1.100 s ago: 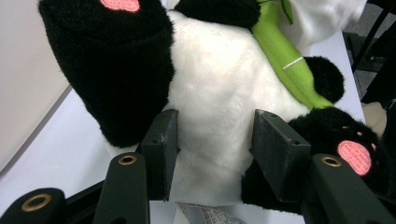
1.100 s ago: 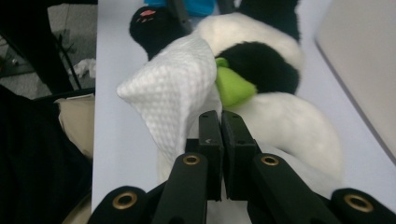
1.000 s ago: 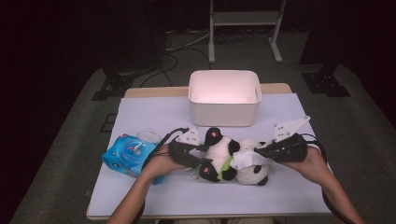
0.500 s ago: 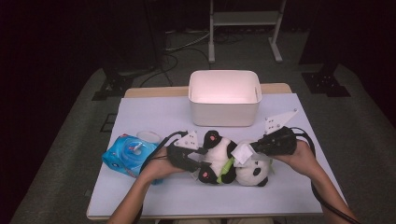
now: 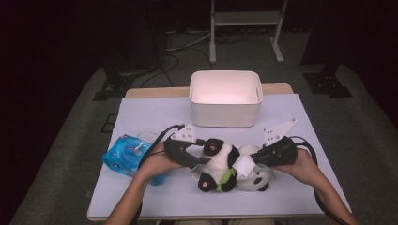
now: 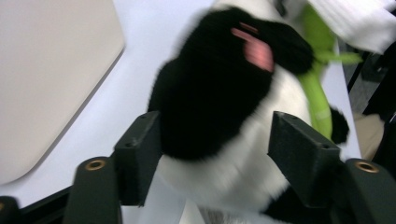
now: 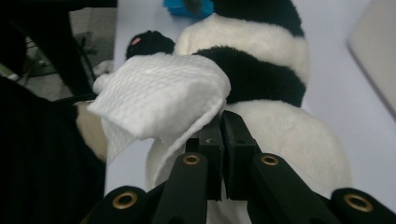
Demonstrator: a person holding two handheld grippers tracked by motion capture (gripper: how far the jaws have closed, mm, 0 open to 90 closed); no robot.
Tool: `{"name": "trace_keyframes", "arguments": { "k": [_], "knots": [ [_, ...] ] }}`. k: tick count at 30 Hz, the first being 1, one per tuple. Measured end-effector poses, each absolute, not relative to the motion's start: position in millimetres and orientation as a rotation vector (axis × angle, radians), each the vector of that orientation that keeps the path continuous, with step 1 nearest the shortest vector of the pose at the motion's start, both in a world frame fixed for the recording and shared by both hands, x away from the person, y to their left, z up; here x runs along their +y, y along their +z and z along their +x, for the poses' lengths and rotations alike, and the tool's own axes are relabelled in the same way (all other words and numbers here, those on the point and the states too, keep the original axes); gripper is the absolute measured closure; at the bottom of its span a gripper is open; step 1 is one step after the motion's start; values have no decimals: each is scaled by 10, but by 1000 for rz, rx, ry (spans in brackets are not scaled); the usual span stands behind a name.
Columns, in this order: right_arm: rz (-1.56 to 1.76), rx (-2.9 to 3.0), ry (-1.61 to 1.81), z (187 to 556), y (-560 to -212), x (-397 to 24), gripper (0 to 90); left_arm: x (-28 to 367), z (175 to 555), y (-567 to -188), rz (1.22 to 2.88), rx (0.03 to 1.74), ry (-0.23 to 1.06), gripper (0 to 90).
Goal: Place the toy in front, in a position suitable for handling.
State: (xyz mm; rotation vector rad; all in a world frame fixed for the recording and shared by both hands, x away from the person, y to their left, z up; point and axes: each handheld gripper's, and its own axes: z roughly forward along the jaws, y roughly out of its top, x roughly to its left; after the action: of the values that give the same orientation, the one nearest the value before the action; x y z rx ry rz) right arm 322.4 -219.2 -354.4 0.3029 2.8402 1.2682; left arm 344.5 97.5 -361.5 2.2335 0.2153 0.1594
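A black-and-white panda plush [image 5: 220,159] with a green ribbon lies on the table's white cover, near the front. My left gripper [image 5: 205,151] is at its left side. In the left gripper view the jaws [image 6: 215,140] stand on either side of a black leg [image 6: 210,93] with a pink paw pad. They have just been opening, and the leg still lies between them. My right gripper [image 5: 251,161] is shut on a folded white wipe [image 5: 243,165], held against the panda's head end. In the right gripper view the wipe [image 7: 159,98] hangs from the closed fingertips [image 7: 222,121] over the panda [image 7: 261,42].
A white rectangular bin [image 5: 225,98] stands behind the panda at the table's middle back. A blue wipe pack [image 5: 124,154] lies at the front left beside my left forearm. Bare cover [image 5: 300,197] runs along the front right, and dark floor surrounds the table.
My right gripper has slid left with the wipe, onto the panda's head end. The left hand has stayed at the panda's leg.
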Motion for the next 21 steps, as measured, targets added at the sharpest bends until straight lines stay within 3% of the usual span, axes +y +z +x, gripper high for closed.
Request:
{"name": "trace_keyframes", "arguments": {
  "k": [3,10,16,21],
  "knots": [
    [284,2847,1271,3175,-3518,-2179,866,857,3436,-3646,2256,191,170,333],
    [346,2823,1281,3248,-3398,-2351,865,873,3435,-3630,2239,182,161,449],
    [452,2731,1241,3355,-3238,-2521,866,893,3406,-3615,2243,166,161,452],
    [399,2791,1152,3362,-3367,-2265,861,886,3394,-3611,2245,160,165,450]
  ]
}}
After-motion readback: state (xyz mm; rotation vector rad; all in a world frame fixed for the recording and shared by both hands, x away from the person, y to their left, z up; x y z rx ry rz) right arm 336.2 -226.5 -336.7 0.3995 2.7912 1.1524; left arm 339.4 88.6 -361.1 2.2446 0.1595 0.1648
